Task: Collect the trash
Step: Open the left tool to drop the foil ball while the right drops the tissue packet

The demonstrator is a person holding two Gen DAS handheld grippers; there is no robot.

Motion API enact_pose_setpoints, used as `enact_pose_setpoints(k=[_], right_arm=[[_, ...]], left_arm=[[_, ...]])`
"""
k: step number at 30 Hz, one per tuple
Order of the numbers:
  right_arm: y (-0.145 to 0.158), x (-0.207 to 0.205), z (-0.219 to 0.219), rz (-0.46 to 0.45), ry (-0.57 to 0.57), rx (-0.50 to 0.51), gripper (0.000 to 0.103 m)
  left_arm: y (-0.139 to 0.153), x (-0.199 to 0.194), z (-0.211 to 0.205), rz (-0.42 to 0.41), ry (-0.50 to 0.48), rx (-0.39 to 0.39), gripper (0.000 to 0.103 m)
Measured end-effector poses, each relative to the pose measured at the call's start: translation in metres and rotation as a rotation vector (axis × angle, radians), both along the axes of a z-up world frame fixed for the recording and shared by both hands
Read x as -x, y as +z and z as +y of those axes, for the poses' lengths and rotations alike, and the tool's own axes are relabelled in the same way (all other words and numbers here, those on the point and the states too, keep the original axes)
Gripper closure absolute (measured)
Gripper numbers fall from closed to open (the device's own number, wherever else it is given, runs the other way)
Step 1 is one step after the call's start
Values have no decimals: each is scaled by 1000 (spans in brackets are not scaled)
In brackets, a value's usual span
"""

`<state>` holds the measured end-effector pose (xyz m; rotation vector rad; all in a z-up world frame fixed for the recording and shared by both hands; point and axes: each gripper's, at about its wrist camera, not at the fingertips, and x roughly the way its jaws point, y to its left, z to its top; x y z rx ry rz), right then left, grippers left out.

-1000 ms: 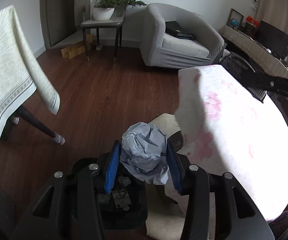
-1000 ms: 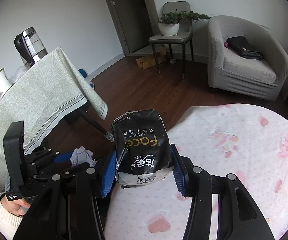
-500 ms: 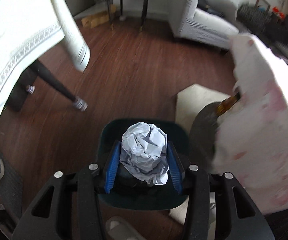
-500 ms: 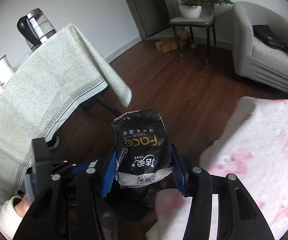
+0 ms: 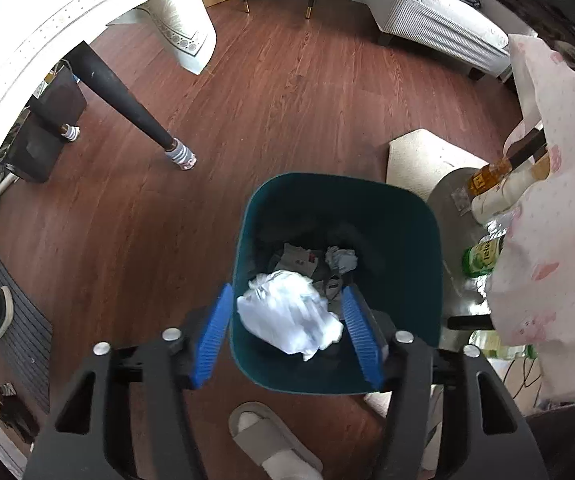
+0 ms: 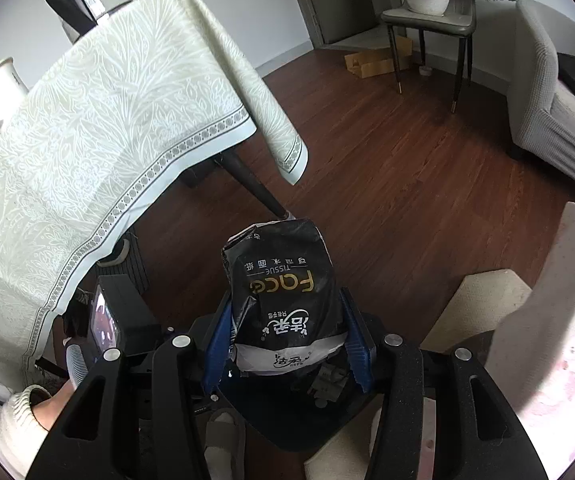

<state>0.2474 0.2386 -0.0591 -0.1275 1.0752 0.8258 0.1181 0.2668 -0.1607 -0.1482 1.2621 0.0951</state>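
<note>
Trash here is two light, soft pieces, and the dark teal plastic waste bin on the red-brown wood floor is the largest thing that concerns them. It stands between a table draped in a pale green leaf-patterned cloth and a pink floral cover, with older scraps already lying at its bottom.

Next in size, the black plastic tissue packet with gold lettering stands upright in the right gripper, blue pads pressed on its lower sides; the right wrist view looks down over the bin's edge. It looks mostly empty, crushable and slightly slick, so a hold low across the flat faces suits it.

Smallest, the crumpled white paper wad is blurred between the blue pads of the left gripper, which points steeply down straight above the bin's mouth. The pads stand spread wider than the wad, gaps showing on both sides, so it appears released and dropping. It weighs almost nothing, springs back, and can be pinched anywhere.
</note>
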Motion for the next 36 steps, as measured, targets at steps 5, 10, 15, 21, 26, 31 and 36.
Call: enact_pose_setpoints(k=[5, 10, 15, 21, 26, 31, 36], right_arm=[[-15, 1, 15, 19, 19, 43, 52], [-33, 2, 27, 37, 35, 99, 52], [-54, 3, 34, 64, 46, 155, 52], [-78, 6, 41, 91, 63, 222, 52], [-95, 10, 47, 111, 88, 270, 52], [-109, 18, 49, 125, 112, 312, 50], [-116, 26, 42, 141, 114, 332, 37]], left_arm=[[5, 8, 11, -17, 7, 3, 38], [16, 15, 21, -46, 19, 1, 38], [31, 20, 27, -96, 36, -2, 38], [56, 24, 31, -165, 60, 1, 43], [79, 25, 29, -228, 67, 20, 49], [102, 27, 23, -295, 61, 27, 56], [123, 31, 20, -353, 59, 20, 59]])
